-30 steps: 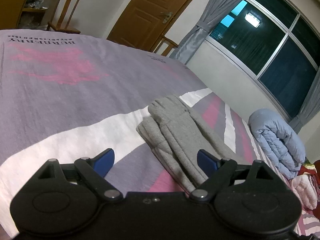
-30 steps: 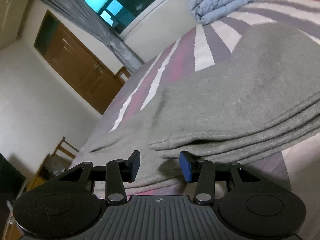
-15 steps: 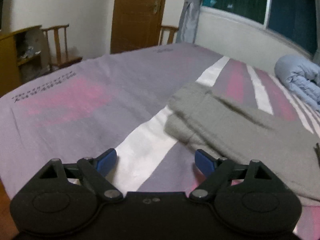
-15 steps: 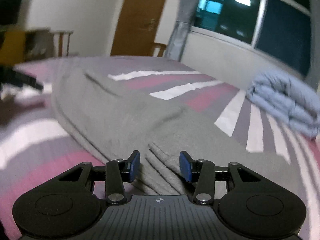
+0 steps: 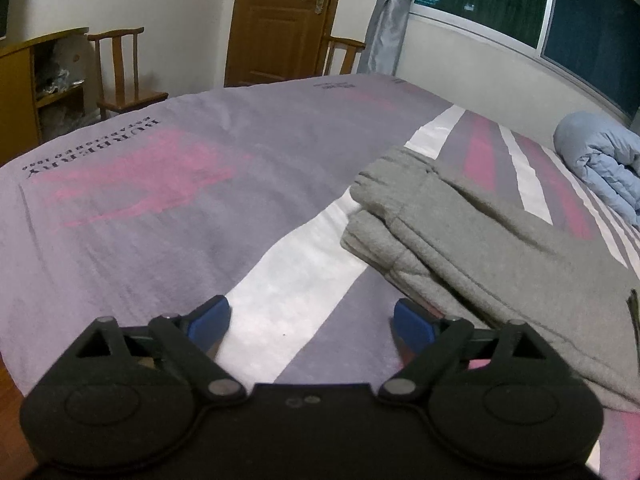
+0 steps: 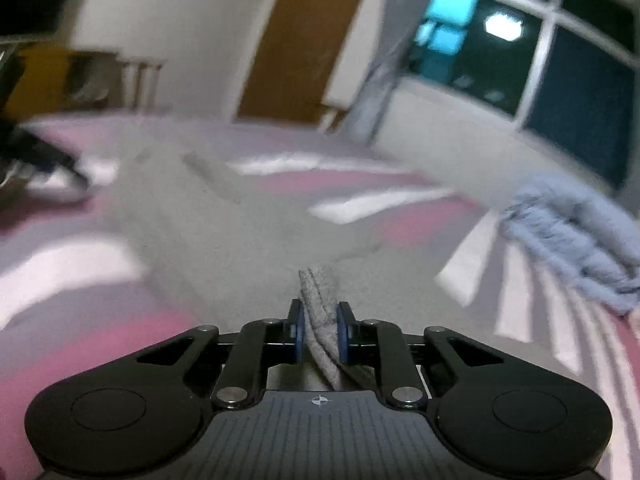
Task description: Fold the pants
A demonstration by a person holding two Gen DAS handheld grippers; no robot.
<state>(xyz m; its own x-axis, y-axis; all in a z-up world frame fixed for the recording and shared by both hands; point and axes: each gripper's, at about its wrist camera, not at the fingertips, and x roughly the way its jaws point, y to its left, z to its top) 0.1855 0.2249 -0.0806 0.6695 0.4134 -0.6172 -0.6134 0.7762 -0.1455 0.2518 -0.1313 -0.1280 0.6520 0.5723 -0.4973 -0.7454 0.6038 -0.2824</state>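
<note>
The grey fleece pants [image 5: 472, 236] lie on the bed at the right of the left wrist view, stretched from their bunched, layered end near the white stripe back toward the near right edge, one fold of cloth resting on another. In the right wrist view the same grey cloth [image 6: 248, 232] spreads blurred across the middle of the bed, and a thick folded edge of it rises into the right gripper [image 6: 319, 334], whose blue-padded fingers [image 6: 344, 336] are pressed close on either side of the cloth, clamping it between them. The left gripper [image 5: 312, 320] stands with its jaws spread wide and nothing between them, low over the bed; its right blue fingertip [image 5: 412, 326] sits just beside the near edge of the pants, though whether it touches them I cannot tell, and its left one hangs over the white stripe. Beneath everything is the lilac bedspread with pink patches and white stripes [image 5: 160, 208], with dark lettering printed near its far left edge. At the far right of the bed lies a rolled pale blue quilt [image 5: 600, 164]. Beyond the bed stand a brown wooden door [image 5: 280, 20], a wooden chair [image 5: 120, 76] to its left beside a wooden cabinet [image 5: 24, 88], a tied grey curtain [image 5: 388, 16] and a dark window [image 5: 560, 8].
</note>
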